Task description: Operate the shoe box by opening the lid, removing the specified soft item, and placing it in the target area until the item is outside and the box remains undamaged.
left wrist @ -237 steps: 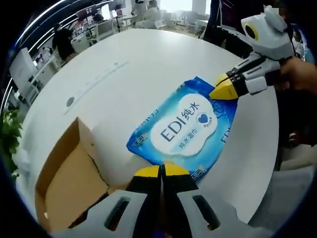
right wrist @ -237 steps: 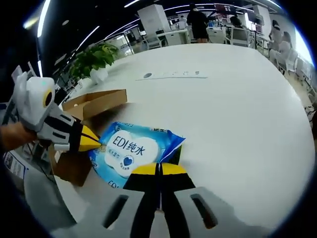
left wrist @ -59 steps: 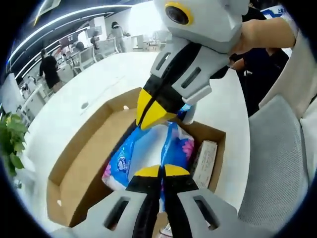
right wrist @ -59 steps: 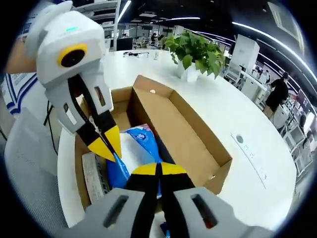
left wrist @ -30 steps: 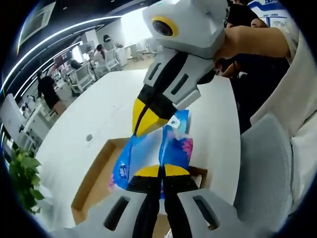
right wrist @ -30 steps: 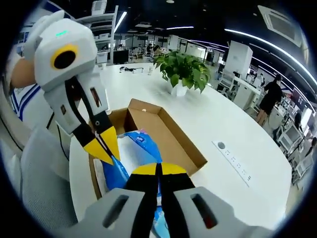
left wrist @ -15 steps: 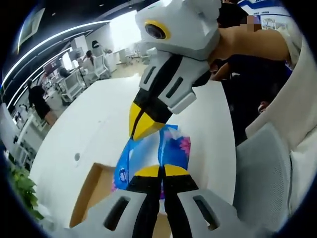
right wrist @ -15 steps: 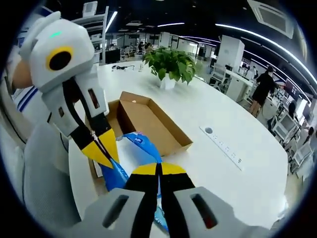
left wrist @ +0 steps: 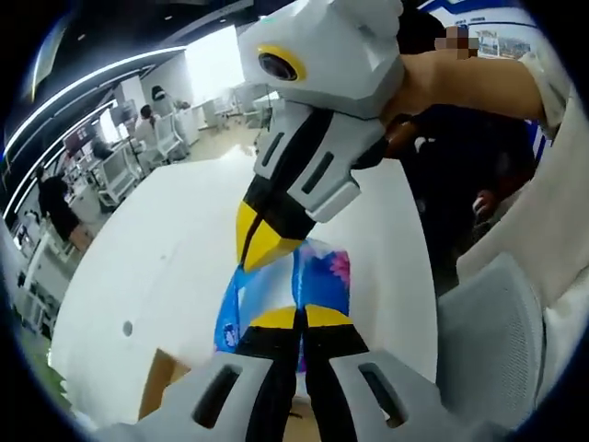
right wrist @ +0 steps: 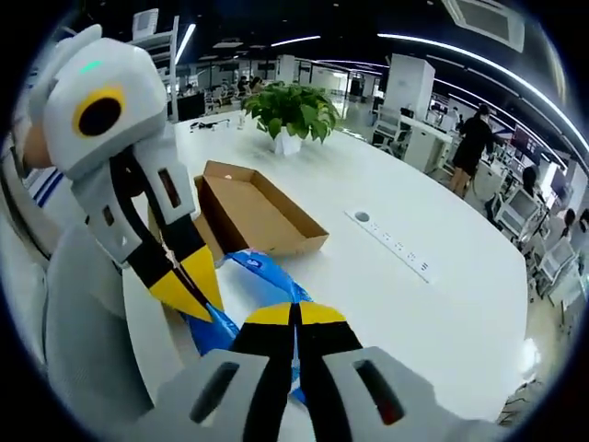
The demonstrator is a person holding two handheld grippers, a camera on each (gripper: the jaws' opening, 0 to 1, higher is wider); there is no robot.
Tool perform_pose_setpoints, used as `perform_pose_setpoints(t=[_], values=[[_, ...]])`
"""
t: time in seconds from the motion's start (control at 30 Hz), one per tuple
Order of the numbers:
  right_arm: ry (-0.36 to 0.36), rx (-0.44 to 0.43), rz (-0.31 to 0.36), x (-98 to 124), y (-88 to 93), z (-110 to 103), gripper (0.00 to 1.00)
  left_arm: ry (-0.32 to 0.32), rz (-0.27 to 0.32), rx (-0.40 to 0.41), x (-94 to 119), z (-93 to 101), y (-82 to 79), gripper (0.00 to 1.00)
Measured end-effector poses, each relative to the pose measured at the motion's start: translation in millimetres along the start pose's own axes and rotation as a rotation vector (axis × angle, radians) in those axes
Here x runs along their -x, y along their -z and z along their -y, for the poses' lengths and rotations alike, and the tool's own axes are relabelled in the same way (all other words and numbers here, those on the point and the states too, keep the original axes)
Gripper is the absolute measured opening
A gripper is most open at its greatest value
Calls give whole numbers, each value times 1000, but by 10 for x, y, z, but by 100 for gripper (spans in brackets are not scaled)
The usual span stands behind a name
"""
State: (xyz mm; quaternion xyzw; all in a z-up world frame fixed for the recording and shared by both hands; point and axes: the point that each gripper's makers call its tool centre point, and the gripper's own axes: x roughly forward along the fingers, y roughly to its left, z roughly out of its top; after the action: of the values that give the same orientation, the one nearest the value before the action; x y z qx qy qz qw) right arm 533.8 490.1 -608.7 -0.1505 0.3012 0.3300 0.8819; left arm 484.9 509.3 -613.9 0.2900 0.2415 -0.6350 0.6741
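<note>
left tool (left wrist: 299, 318): jaws together, clamped on the blue pack (left wrist: 322, 281), at 6 o'clock in left gripper view
right tool (right wrist: 294, 315): jaws together, clamped on the same pack (right wrist: 267, 272), at 6 o'clock in right gripper view
pack: blue soft pack, held between both tools above the tabletop (left wrist: 156, 267), outside the box
box (right wrist: 253, 216): open brown cardboard, on the tabletop (right wrist: 414, 304), at 10 o'clock of the pack in right gripper view; a corner (left wrist: 156, 396) at 7 o'clock in left gripper view
plant (right wrist: 287, 110): potted, on the tabletop at 12 o'clock, beyond the box
chair (left wrist: 488, 341): grey, 4 o'clock in left gripper view
</note>
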Motion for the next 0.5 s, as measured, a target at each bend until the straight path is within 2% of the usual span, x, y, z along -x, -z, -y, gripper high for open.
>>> perform_pose_setpoints(t=[0.5], values=[[32, -54, -14, 266, 321, 386, 0, 55, -1, -36, -410, 77, -326, 0]])
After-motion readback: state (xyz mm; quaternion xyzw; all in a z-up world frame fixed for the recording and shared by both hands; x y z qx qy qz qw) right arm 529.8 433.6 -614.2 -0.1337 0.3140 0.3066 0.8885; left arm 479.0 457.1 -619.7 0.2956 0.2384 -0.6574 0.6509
